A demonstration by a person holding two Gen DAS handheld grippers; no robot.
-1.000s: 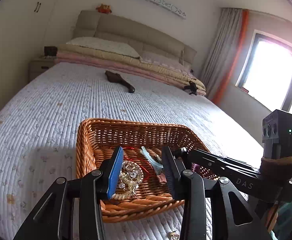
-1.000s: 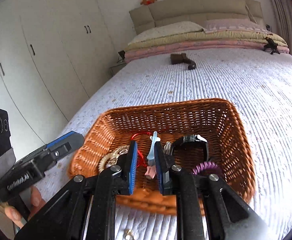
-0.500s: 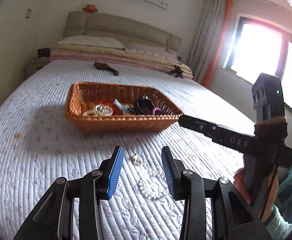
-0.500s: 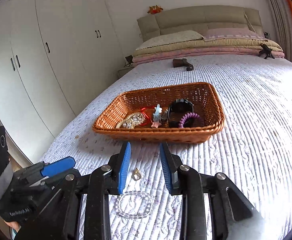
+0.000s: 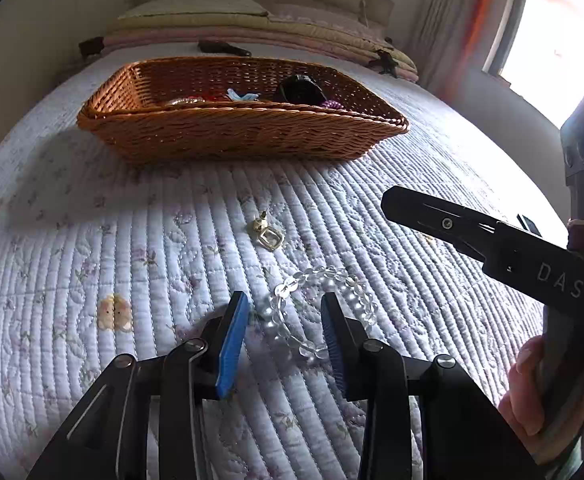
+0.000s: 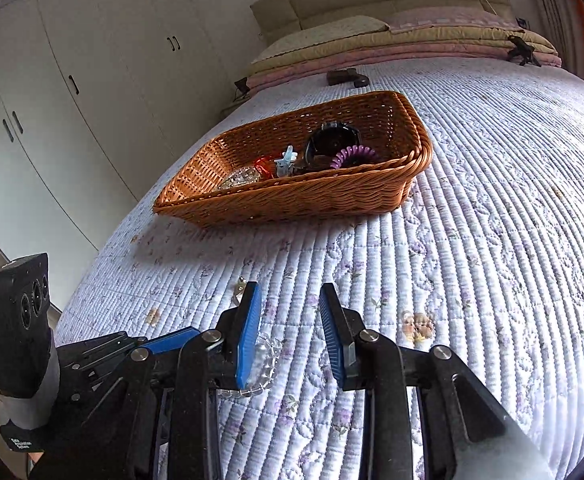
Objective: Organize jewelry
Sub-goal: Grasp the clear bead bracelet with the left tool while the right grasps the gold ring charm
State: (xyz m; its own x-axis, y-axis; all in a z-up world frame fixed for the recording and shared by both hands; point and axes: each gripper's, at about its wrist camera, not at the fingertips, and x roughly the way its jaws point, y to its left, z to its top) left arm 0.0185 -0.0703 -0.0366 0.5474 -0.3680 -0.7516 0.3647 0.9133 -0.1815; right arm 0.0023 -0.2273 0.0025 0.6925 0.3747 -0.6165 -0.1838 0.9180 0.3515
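A clear bead bracelet [image 5: 323,312] lies on the quilt. My left gripper [image 5: 286,312] is open, low over it, with part of the loop between its blue pads. A small gold earring [image 5: 268,234] lies just beyond. The wicker basket [image 5: 236,132] further back holds a black watch [image 6: 331,142], a purple coil hair tie [image 6: 353,156], a light blue clip [image 6: 286,158], a red cord and a sparkly piece. My right gripper [image 6: 290,308] is open and empty, just right of the bracelet [image 6: 264,364], which its left finger partly hides. The earring [image 6: 239,290] peeks out beside that finger.
The quilted bed [image 6: 491,240] stretches right and back to stacked pillows and folded blankets [image 6: 411,44]. A dark object [image 6: 345,77] lies near them. White wardrobes [image 6: 72,80] stand left of the bed; a bright window [image 5: 551,32] is on the right.
Both grippers pulled back from the basket and dropped low to the quilt. The left one now straddles the bead bracelet; the right one sits close beside it.
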